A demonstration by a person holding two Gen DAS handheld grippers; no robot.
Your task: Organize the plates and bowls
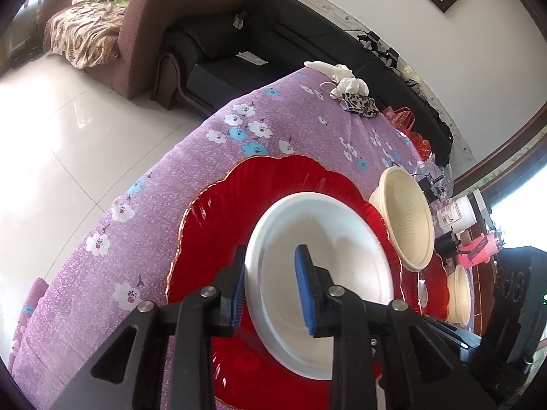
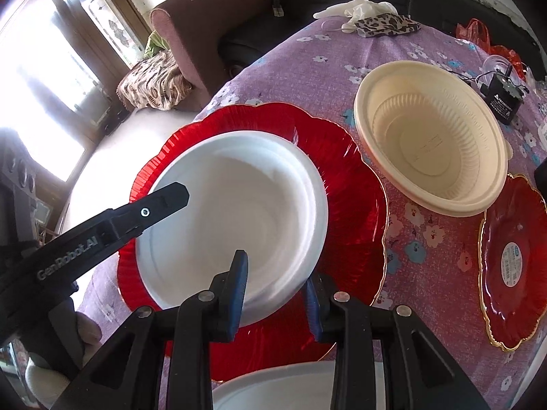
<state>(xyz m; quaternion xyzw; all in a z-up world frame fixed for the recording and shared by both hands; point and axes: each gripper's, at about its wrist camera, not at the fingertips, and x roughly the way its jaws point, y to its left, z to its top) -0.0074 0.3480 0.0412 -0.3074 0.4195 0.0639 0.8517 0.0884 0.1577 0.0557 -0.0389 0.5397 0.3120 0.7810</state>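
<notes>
From the left wrist, the left gripper [image 1: 271,275] straddled the rim of a smooth white bowl [image 1: 321,273], its ribbed blue pads apart and not pressing. The bowl sat on a glossy red scalloped plate [image 1: 212,225] upon a purple floral tablecloth [image 1: 136,239], beside a matte cream bowl [image 1: 407,218] with a fluted wall. From the right wrist, the right gripper [image 2: 277,282] had its jaws either side of the white bowl's near rim; whether they pinched it could not be told. A smaller gold-edged red plate [image 2: 512,256] lay to the right.
</notes>
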